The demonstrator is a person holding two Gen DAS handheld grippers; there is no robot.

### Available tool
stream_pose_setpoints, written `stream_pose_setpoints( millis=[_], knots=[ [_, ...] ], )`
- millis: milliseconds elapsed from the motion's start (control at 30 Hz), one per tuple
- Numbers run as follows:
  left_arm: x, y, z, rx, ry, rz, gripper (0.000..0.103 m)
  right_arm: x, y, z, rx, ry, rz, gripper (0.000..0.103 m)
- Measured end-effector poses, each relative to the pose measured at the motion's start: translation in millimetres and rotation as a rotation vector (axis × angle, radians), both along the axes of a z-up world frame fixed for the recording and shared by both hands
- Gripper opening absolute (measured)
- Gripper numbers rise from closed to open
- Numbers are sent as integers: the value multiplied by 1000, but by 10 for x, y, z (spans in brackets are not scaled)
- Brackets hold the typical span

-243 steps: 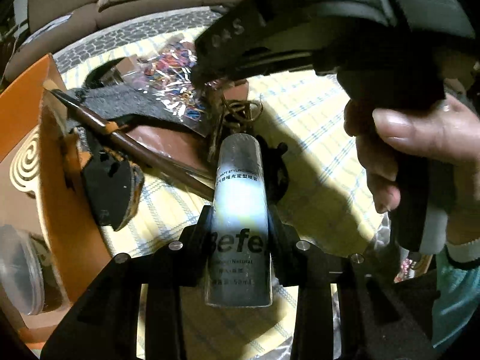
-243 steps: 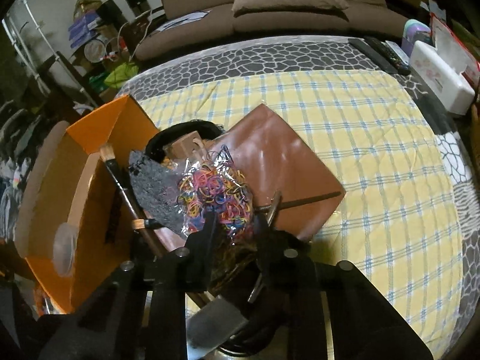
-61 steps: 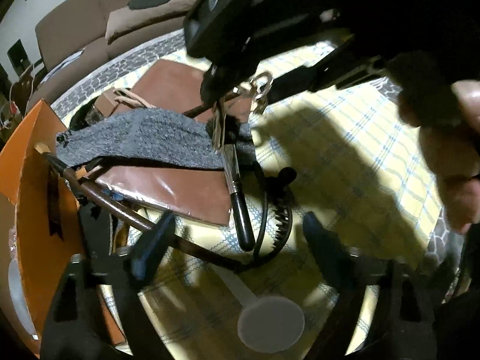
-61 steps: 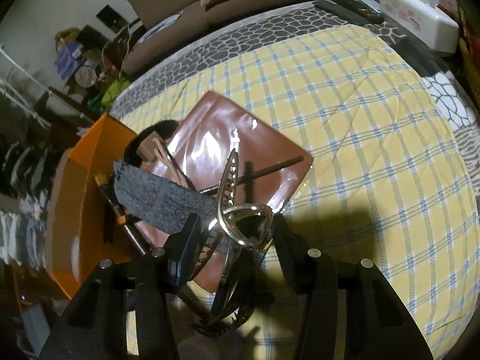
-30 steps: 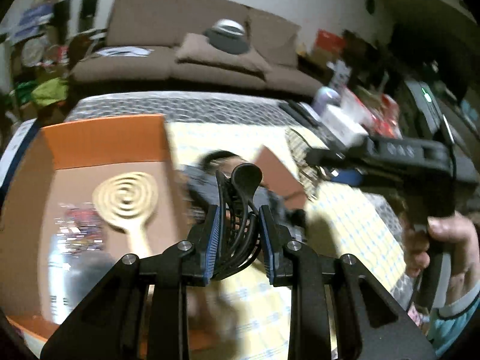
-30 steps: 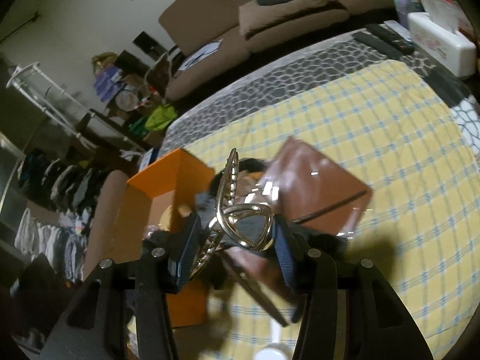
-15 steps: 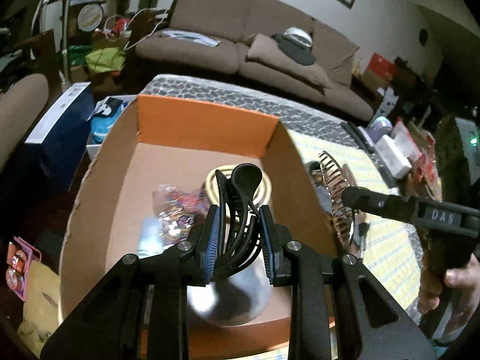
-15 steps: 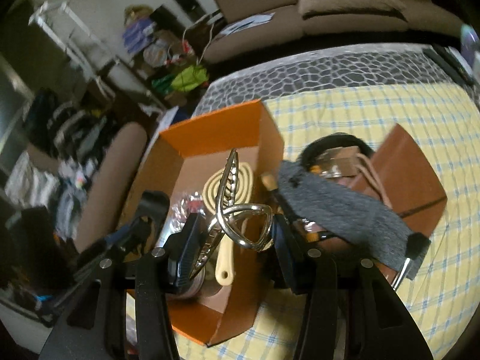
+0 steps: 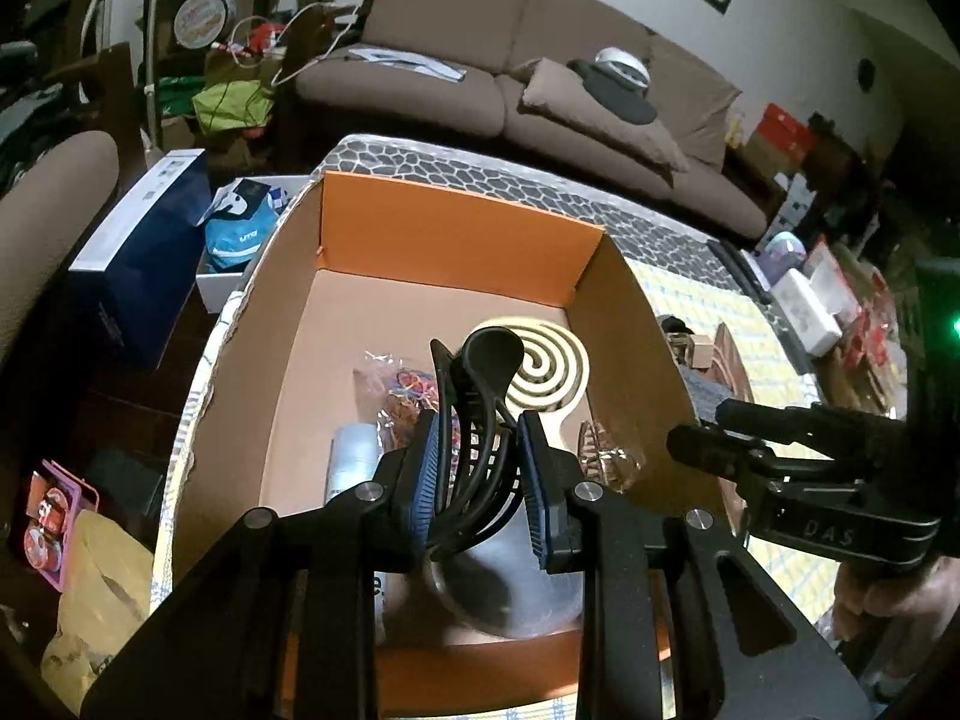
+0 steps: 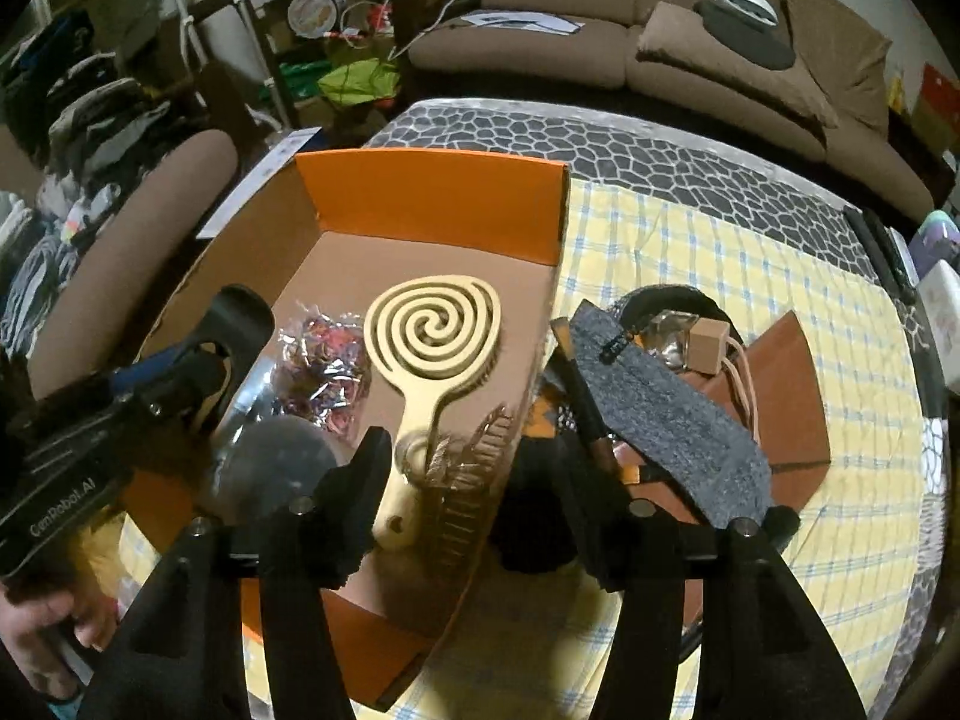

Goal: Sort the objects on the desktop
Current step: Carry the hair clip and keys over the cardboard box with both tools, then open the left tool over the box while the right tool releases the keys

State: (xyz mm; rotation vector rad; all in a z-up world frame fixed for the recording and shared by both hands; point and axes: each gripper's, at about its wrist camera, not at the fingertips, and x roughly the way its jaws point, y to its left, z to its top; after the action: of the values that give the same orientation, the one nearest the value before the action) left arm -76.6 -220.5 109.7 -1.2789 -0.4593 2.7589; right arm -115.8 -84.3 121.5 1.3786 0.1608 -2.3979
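Note:
My left gripper [image 9: 483,486] is shut on a black hair claw clip [image 9: 480,414] and holds it above the orange cardboard box [image 9: 456,234]. My right gripper [image 10: 468,492] is open and empty over the box's right wall [image 10: 510,420]. A metallic claw clip [image 10: 465,468] lies in the box below it, blurred; it also shows in the left wrist view [image 9: 606,456]. In the box lie a cream spiral brush [image 10: 435,330], a bag of coloured rubber bands [image 10: 327,351] and a silver spray bottle [image 9: 354,456].
On the yellow checked cloth [image 10: 690,276] right of the box lie a grey felt pouch [image 10: 666,414], a brown-handled brush [image 10: 585,402], a wooden block [image 10: 708,342] and a brown leather folder [image 10: 792,396]. A sofa [image 9: 540,78] stands behind.
My right gripper has opened and let go of the metallic claw clip, which now lies in the box. My left gripper still holds the black clip over the box.

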Motion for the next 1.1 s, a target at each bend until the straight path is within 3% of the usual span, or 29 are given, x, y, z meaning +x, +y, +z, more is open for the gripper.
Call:
stream_pose_setpoints(
  millis=[267,567,900,933,1000,1067,1100],
  knots=[
    [23,68,-30,2,-30,-22,24,-25,41,63,-42,9,-8,57],
    [49,585,-123,72,-96,-190,24,-60,193,111,-122,-4,-57,62],
    [75,1089,-297,-72,-170,-297,25,-68,268,108,-124,-9,-77,64],
    [89,1072,-310,-77,-169,-297,27,-68,272,107,-124,-10,-77,65],
    [96,1060,-290,-70,-165,-292,42,-68,274,108,-126,-9,-77,67],
    [100,1002,-232,-38,-145,-272,67,-68,278,108,-127,-10,-78,70],
    [106,958,-178,-32,-121,-251,73,-67,283,109,-130,-10,-81,72]
  ],
)
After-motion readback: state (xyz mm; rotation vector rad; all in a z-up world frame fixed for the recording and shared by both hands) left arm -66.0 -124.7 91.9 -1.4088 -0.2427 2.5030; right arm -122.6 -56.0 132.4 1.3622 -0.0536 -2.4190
